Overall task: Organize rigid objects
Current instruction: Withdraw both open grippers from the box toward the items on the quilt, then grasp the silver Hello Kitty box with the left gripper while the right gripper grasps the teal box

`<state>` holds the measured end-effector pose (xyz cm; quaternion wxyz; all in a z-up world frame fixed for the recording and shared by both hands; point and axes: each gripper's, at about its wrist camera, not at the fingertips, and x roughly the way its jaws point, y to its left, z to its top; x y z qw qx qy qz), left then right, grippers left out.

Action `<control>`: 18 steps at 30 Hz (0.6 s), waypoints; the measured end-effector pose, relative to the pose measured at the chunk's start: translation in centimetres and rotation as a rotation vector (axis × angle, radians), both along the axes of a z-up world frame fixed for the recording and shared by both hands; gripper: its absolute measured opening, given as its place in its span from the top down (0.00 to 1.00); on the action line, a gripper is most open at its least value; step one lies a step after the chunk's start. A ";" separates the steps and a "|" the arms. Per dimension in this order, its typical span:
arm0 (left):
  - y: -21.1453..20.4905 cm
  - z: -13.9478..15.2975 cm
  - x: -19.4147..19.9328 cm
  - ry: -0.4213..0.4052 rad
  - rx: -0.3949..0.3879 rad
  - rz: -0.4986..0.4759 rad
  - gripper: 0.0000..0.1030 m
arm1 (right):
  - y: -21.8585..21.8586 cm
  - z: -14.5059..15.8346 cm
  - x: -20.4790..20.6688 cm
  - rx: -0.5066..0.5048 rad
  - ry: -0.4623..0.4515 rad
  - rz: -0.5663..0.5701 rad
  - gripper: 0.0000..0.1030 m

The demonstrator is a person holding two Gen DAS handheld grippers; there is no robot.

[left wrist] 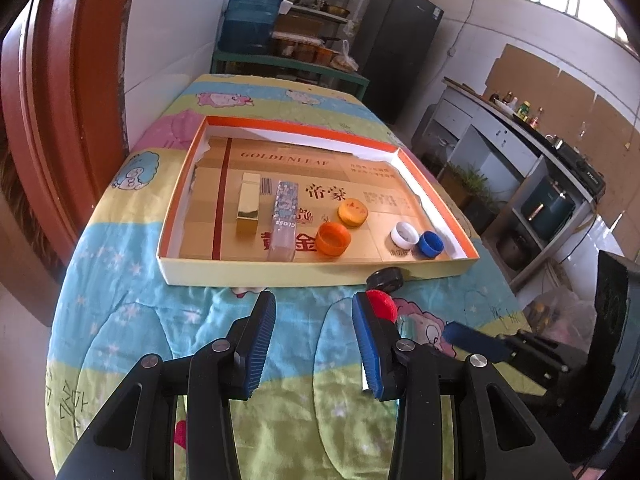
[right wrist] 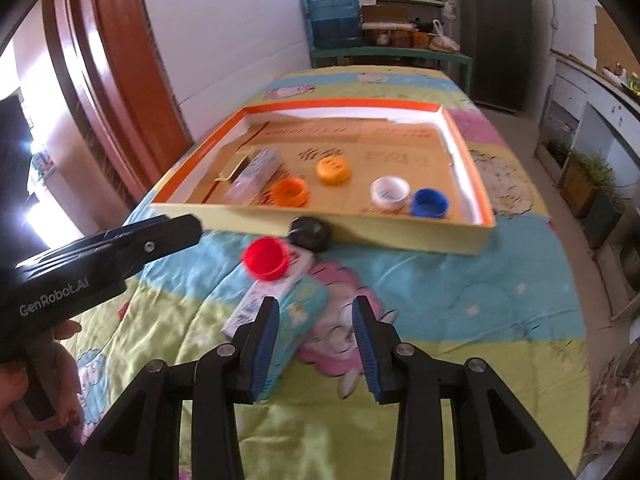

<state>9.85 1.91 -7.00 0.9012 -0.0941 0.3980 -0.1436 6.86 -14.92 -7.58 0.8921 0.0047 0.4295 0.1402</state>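
Hovering my right gripper (right wrist: pixel 316 344) with jaws apart and empty, I eye the red bottle cap (right wrist: pixel 265 259) at centre frame, resting on a small carton (right wrist: pixel 272 300) on the quilt. It looks light, stiff and slick; I'd pinch across its rim. My left gripper (left wrist: pixel 313 344) is open too, below the tray (left wrist: pixel 320 272).

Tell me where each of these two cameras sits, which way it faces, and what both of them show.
Left wrist view: sits on the left gripper, looking forward and down over its open fingers at the tray on the quilt; the right gripper shows at lower right.
Right wrist view: sits on the right gripper, facing the same tray from further right; the left gripper and a hand show at left.
Shared: tray, red cap, black cap, water jug.
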 end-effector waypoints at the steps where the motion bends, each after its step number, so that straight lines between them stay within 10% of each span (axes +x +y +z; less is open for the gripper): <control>1: 0.1 0.0 -0.1 0.000 -0.001 0.000 0.60 | 0.3 -0.1 -0.1 0.002 0.004 0.001 0.63; 18: -0.5 -0.5 -0.8 0.009 -0.016 -0.053 0.60 | 1.0 -1.3 -0.3 -0.057 0.048 -0.090 0.61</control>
